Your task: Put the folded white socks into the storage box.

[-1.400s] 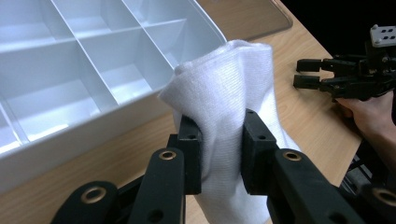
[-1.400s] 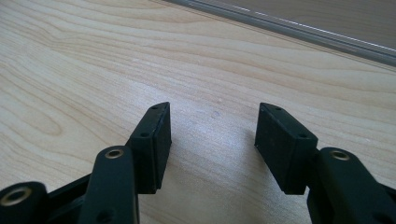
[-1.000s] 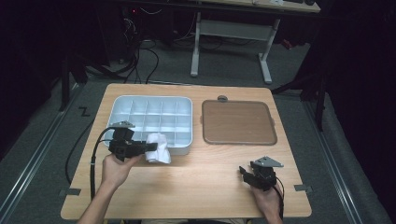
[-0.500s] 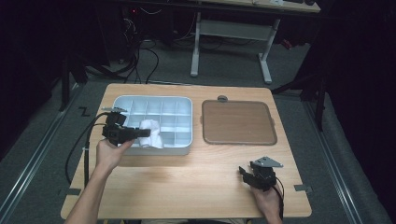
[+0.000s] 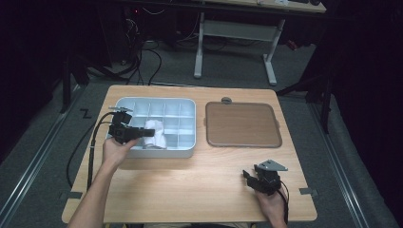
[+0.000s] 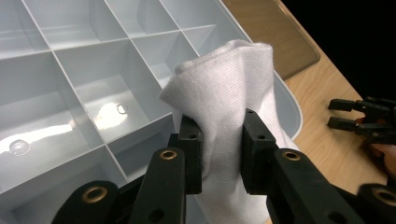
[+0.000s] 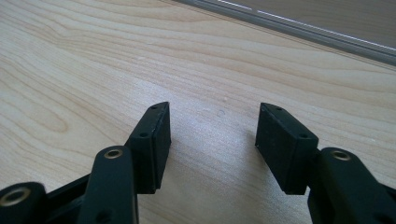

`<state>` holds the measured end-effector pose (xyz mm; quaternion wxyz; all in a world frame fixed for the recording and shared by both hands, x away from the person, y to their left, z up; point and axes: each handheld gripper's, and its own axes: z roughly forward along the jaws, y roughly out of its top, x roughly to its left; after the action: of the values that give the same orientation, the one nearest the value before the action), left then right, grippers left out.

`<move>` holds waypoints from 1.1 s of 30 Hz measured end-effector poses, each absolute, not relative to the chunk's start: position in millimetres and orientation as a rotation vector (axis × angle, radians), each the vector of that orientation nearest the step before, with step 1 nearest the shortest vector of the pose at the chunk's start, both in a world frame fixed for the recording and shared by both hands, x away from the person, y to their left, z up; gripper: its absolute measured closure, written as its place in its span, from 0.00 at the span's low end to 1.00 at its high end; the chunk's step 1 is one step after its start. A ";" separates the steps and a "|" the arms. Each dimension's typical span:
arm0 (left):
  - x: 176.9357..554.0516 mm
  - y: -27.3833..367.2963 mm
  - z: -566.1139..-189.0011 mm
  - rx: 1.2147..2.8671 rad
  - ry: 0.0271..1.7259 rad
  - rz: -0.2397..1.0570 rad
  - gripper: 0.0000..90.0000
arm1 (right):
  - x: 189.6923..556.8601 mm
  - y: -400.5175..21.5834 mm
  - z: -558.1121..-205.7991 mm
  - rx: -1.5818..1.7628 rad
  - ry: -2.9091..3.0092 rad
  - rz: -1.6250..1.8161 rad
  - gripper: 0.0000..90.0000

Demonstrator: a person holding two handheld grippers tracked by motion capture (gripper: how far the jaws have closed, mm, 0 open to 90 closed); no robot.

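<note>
Hanging over the tray's (image 5: pixel 187 102) front compartments in the high view, the white cloth (image 5: pixel 156 133) sticks out rightward from the left hand-held gripper (image 5: pixel 148 133); right hand-held gripper (image 5: pixel 247 176) well apart, near the worktop's (image 5: pixel 190 185) front edge. Left gripper view: pads pinching the cloth (image 6: pixel 229 93) mid-fold, its long axis running away along the jaws, above the dividers. Right gripper view: jaws spread, empty, bare wood between.
</note>
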<state>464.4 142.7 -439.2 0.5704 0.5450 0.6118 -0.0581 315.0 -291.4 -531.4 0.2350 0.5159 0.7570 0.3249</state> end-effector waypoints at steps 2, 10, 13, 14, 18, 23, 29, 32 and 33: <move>467.1 140.8 -443.8 1.295 1.438 -0.138 0.82 | 314.6 -291.1 -531.4 1.416 2.077 0.891 0.51; 474.5 144.3 -452.2 1.307 1.477 -0.172 0.82 | 313.8 -290.5 -531.3 1.420 2.076 0.890 0.51; 476.9 144.1 -456.7 1.312 1.499 -0.187 0.82 | 313.8 -290.5 -531.3 1.420 2.076 0.889 0.51; 477.9 143.7 -457.4 1.318 1.505 -0.191 0.82 | 313.8 -290.5 -531.3 1.420 2.075 0.889 0.51; 478.9 140.9 -461.1 1.343 1.519 -0.177 0.82 | 313.7 -290.3 -531.3 1.423 2.073 0.888 0.51; 479.3 142.0 -463.7 1.377 1.527 -0.158 0.82 | 313.7 -290.3 -531.3 1.424 2.072 0.888 0.51; 478.4 139.5 -466.1 1.411 1.531 -0.109 0.83 | 313.7 -290.2 -531.3 1.424 2.072 0.888 0.51; 477.6 138.2 -467.6 1.436 1.532 -0.083 0.84 | 313.7 -290.3 -531.3 1.424 2.072 0.887 0.51; 477.2 138.0 -468.2 1.447 1.531 -0.075 0.84 | 313.7 -290.2 -531.3 1.424 2.072 0.887 0.51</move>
<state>477.2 138.0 -468.2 0.4941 0.5968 0.6315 -0.0308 313.7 -290.2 -531.3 0.2356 0.5191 0.7552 0.3235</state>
